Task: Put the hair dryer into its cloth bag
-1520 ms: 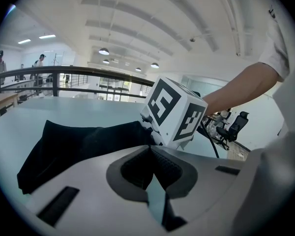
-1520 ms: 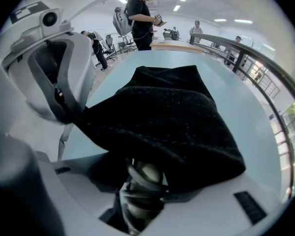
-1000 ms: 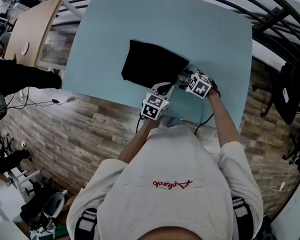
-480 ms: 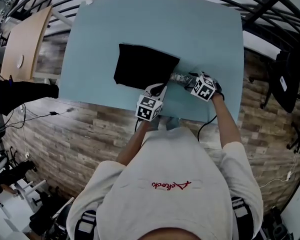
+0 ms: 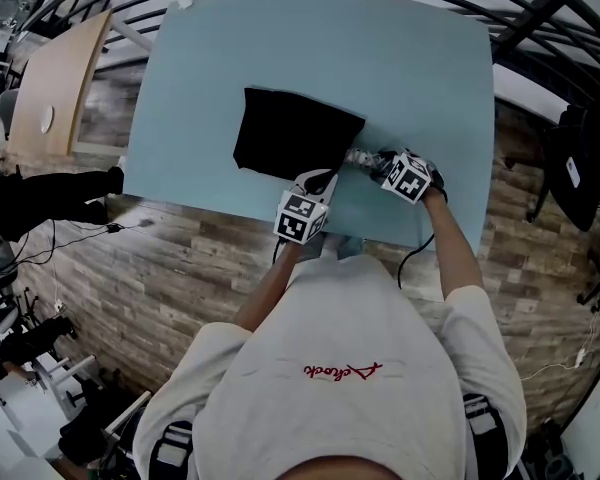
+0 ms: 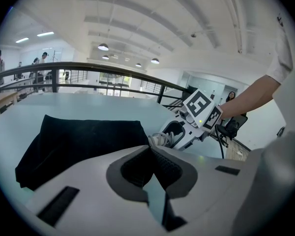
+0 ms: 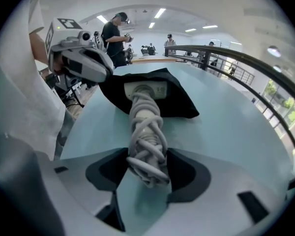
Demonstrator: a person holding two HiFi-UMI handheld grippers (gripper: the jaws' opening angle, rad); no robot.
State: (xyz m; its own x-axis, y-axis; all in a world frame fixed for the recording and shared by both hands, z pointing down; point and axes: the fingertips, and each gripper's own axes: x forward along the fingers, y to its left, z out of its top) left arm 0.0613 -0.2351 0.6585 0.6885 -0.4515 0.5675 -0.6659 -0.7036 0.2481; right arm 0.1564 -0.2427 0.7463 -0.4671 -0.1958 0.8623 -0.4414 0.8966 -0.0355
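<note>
The white hair dryer [image 7: 146, 127], cord wound round its handle, lies on the desk [image 5: 400, 78] with its head inside the black cloth bag [image 5: 290, 138]. The right tool [image 7: 147, 154] has just been closing its jaws, and the pads now touch the handle. The left tool [image 6: 150, 147], jaws together, pinches the bag's edge.

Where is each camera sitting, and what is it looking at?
Head view: on the person's head, facing down at table, cloth bag, left gripper, right gripper, both arms.
Left gripper view: rides that gripper; its fingers pinch the bag's edge.
Right gripper view: rides that gripper; fingers have just been closing onto the hair dryer.
Shared: both gripper views see the bag.
</note>
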